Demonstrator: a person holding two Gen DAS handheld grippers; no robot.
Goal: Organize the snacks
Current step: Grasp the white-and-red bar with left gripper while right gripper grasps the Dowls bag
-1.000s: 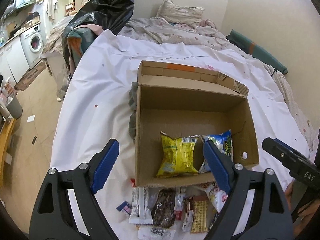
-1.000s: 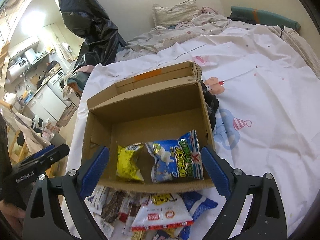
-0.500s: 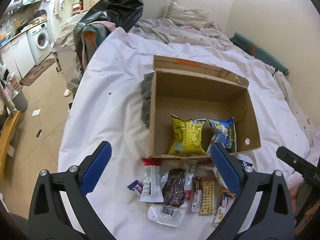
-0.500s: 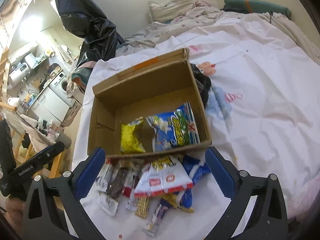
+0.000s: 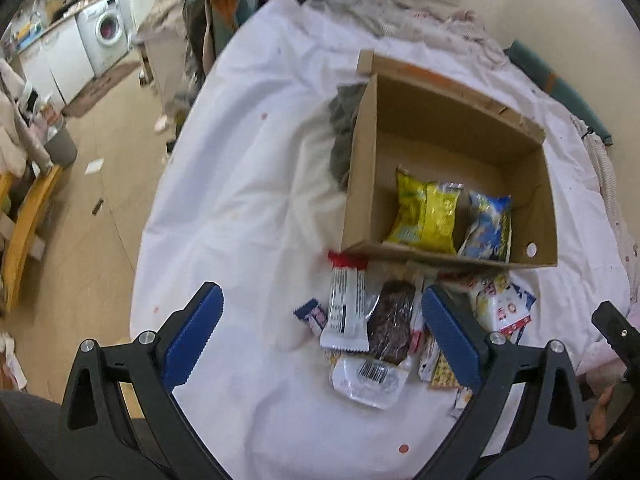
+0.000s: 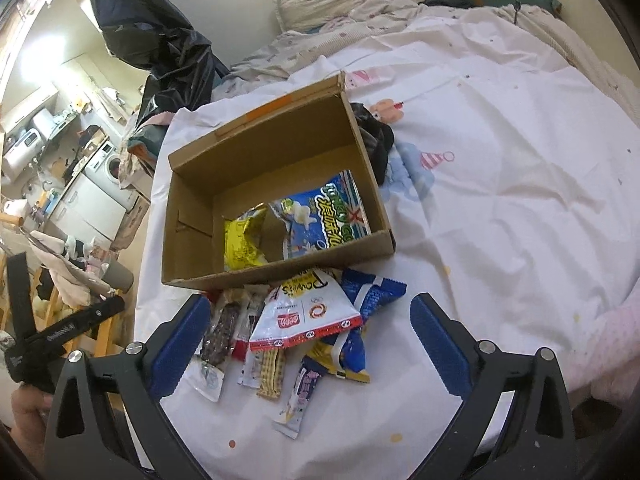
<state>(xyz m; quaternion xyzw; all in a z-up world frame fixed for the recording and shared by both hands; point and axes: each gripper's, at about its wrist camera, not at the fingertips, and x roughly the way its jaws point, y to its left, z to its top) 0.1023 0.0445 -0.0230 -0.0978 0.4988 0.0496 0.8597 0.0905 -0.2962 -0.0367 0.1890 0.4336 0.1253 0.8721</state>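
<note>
An open cardboard box [image 5: 362, 184] [image 6: 188, 240] lies on the white bedsheet. Inside it are a yellow snack bag [image 5: 426, 214] [image 6: 242, 246] and a blue snack bag [image 5: 490, 228] [image 6: 328, 216]. A pile of loose snacks lies in front of the box: a white bar [image 5: 345, 308], a dark brown bar [image 5: 392, 326] [image 6: 220, 330], a clear barcode packet [image 5: 370, 376], a white and red bag [image 6: 310, 312], a blue bag [image 6: 370, 292]. My left gripper [image 5: 320, 340] is open and empty above the pile's left side. My right gripper [image 6: 308, 348] is open and empty above the pile.
A dark cloth [image 5: 344, 128] [image 6: 376, 136] lies beside the box. A black plastic bag [image 6: 160, 44] and pillows [image 6: 320, 0] sit at the bed's far end. The bed's left edge drops to the floor [image 5: 88, 240], with a washing machine [image 5: 106, 32] beyond.
Both grippers have pulled back from the box toward me and risen. The snack pile in front of the box has come fully into view. Both stay open and empty.
</note>
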